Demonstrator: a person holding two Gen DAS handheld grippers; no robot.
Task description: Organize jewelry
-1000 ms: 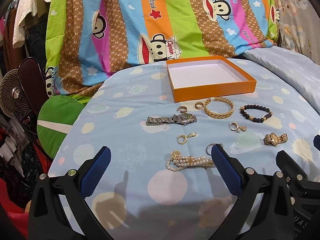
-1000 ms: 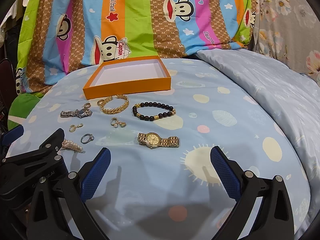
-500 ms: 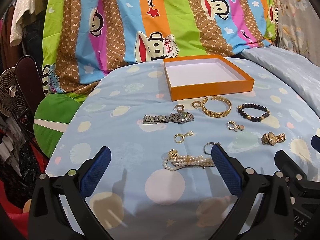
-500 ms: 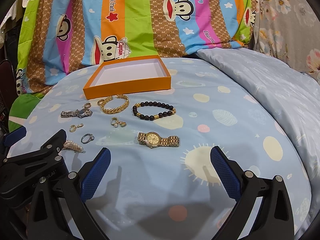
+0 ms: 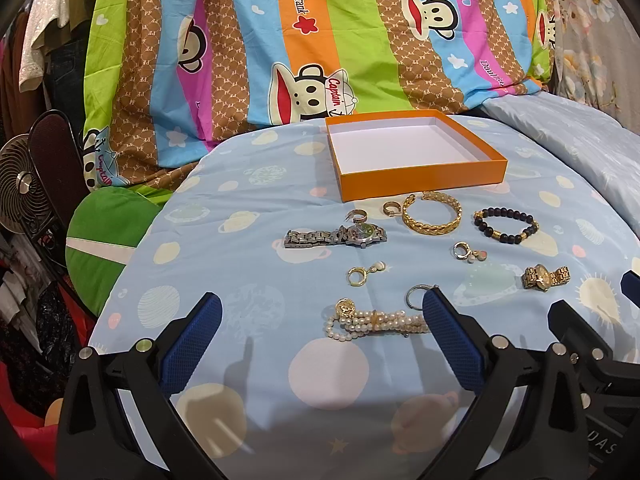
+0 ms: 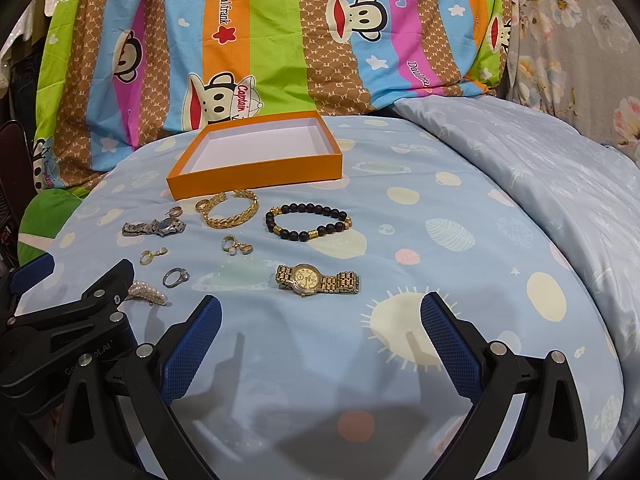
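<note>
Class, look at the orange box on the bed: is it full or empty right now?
Empty. The orange box shows only its bare white floor in both views; every piece, such as the gold bangle, lies outside it on the blue sheet.

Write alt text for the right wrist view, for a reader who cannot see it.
The open right gripper hovers over a light-blue planet-print bedsheet, nearest a gold metal-link wristwatch. Beyond lie a dark beaded bracelet, a gold chain bangle, a silver wristwatch, small earrings and rings, and an empty orange cardboard box. The left gripper's black frame intrudes at lower left.
</note>
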